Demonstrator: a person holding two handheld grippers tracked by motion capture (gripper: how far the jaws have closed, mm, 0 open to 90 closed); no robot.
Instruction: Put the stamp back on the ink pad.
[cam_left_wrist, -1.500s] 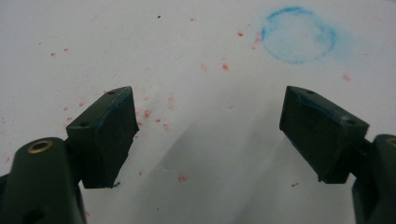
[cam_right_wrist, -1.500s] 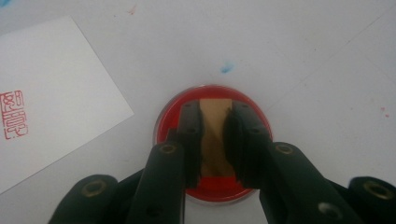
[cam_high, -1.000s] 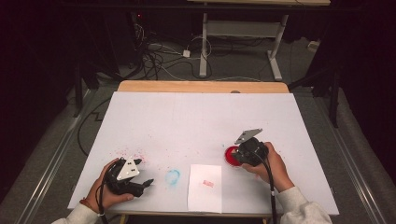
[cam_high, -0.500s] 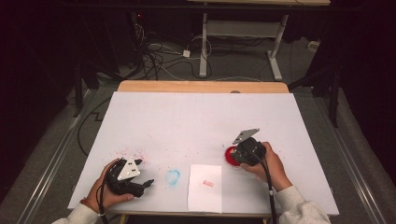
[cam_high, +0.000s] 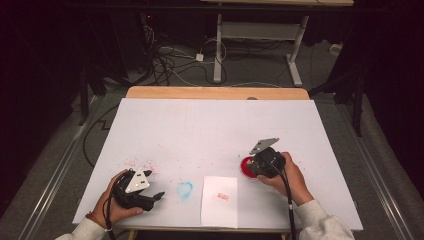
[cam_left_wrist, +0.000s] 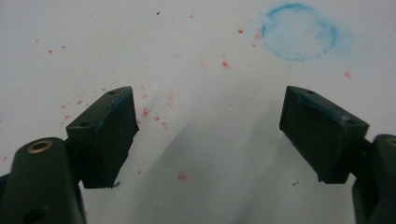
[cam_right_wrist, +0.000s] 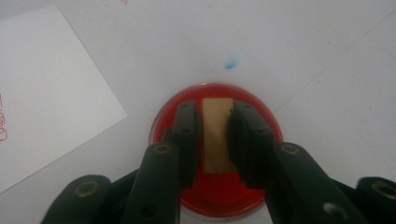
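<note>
A small tan wooden stamp block (cam_right_wrist: 217, 135) stands upright in a round red ink pad in a shallow clear dish (cam_right_wrist: 163, 122), near the front right of the white surface (cam_high: 215, 130). The right hand-held gripper (cam_right_wrist: 214, 140) has its pads against the block's two flat sides, and its jaws have just been easing apart. The block looks light, rigid and unlikely to crush; those flat sides give the surest hold, though its inked face will smear whatever it touches. The left hand-held gripper (cam_left_wrist: 208, 135) rests spread and empty near the front left corner. A white paper sheet (cam_high: 219, 200) bearing a red imprint lies at the front edge.

A white table (cam_high: 210, 130) carries a paper sheet (cam_high: 220, 200), a red ink pad (cam_high: 246, 167) and ink stains.
</note>
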